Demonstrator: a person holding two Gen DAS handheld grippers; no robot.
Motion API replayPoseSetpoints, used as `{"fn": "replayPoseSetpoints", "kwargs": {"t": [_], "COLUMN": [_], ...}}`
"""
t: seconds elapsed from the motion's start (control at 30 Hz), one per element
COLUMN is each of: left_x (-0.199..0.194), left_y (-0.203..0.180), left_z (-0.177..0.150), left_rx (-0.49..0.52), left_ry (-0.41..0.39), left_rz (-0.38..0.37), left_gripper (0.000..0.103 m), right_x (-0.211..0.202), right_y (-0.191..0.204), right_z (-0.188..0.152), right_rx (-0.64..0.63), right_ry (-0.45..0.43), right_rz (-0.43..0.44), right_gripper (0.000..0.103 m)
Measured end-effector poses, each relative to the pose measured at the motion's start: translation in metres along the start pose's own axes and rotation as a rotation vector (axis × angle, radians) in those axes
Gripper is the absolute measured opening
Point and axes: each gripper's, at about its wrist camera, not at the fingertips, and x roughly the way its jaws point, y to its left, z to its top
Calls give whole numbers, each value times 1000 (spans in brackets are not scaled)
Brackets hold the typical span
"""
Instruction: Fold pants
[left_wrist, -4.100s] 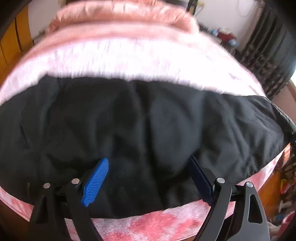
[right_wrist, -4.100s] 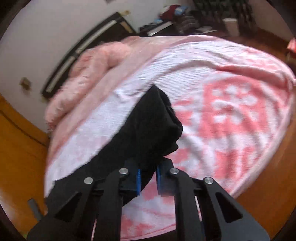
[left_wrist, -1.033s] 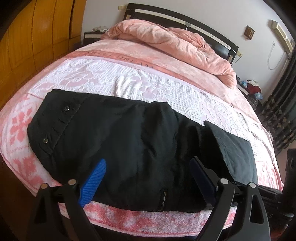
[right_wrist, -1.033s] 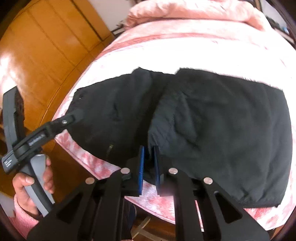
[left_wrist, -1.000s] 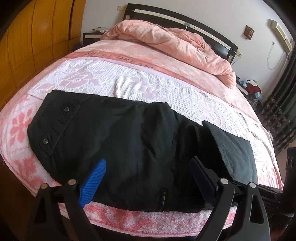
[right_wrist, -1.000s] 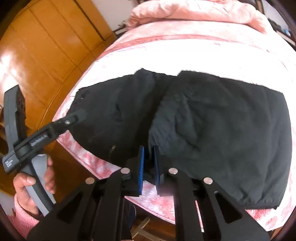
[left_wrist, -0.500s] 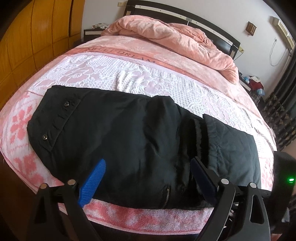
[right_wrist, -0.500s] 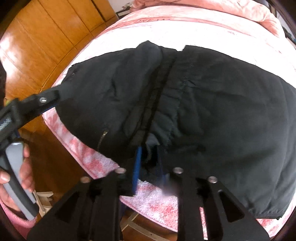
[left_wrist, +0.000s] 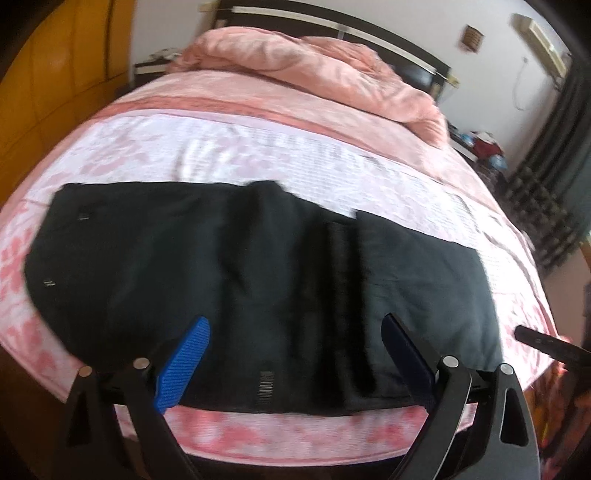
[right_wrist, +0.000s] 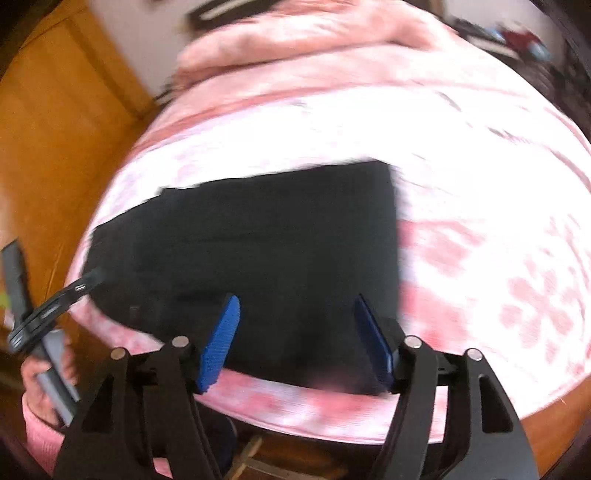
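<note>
The black pants (left_wrist: 240, 280) lie flat across the near edge of the bed, waistband with buttons at the left, leg ends folded back over the middle at the right. In the right wrist view the pants (right_wrist: 266, 251) show as a dark rectangle. My left gripper (left_wrist: 295, 350) is open and empty above the near edge of the pants. My right gripper (right_wrist: 295, 332) is open and empty over the folded leg part near the bed's front edge. The other gripper's tip (right_wrist: 85, 284) shows at the left of the right wrist view.
The bed has a pink and white patterned blanket (left_wrist: 258, 155) and a bunched pink duvet (left_wrist: 325, 74) by the dark headboard. Wooden wardrobe doors (right_wrist: 55, 129) stand to the left. Dark curtains (left_wrist: 554, 166) and clutter sit at the far right.
My right gripper was shut on the pant leg edge; it has opened, let the cloth go and pulled back. The leg now lies folded over the pants. The left gripper stayed open.
</note>
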Motion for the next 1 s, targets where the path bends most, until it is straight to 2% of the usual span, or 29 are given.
{"fn": "replayPoseSetpoints", "kwargs": {"t": [0.1, 0.13, 0.23, 0.3, 0.4, 0.43, 0.5, 0.53, 0.6, 0.67, 0.7, 0.8, 0.9, 0.93, 0.97, 1.0], "left_x": [18, 26, 48, 60, 72, 73, 73, 73, 74, 76, 78, 81, 75, 71, 65, 60], "left_y": [-21, -27, -35, -34, -27, -28, -29, -30, -34, -38, -39, -42, -38, -35, -33, -30], "left_z": [-3, -6, -14, -19, -27, -27, -28, -28, -30, -32, -32, -35, -32, -31, -29, -28], "left_rx": [28, 42, 64, 62, 50, 50, 57, 58, 67, 86, 94, 110, 92, 80, 66, 54], "left_ry": [37, 57, 115, 149, 172, 170, 171, 170, 176, 175, 174, 172, 162, 159, 156, 146], "left_rz": [-16, -9, 50, 79, 83, 85, 90, 91, 86, 98, 105, 97, 74, 58, 44, 38], "left_gripper": [95, 95, 95, 95, 97, 97, 98, 98, 99, 99, 100, 100, 99, 97, 97, 97], "right_x": [14, 21, 41, 54, 69, 73, 75, 71, 56, 37, 34, 47, 57, 55, 49, 44], "right_y": [-43, -56, -77, -77, -76, -76, -71, -69, -66, -66, -63, -51, -51, -48, -44, -40], "right_z": [-2, -5, -13, -17, -21, -22, -23, -21, -18, -16, -16, -22, -24, -21, -19, -17], "right_rx": [63, 91, 151, 169, 193, 201, 189, 173, 153, 160, 152, 90, 102, 99, 81, 60], "right_ry": [69, 90, 143, 162, 196, 202, 196, 191, 159, 133, 134, 184, 212, 209, 201, 189], "right_rz": [-15, 4, 113, 190, 300, 321, 326, 321, 336, 363, 347, 200, 165, 162, 135, 88], "right_gripper": [69, 69, 69, 71, 71, 61, 53, 41, 25, 22, 22, 23, 26, 31, 40, 44]}}
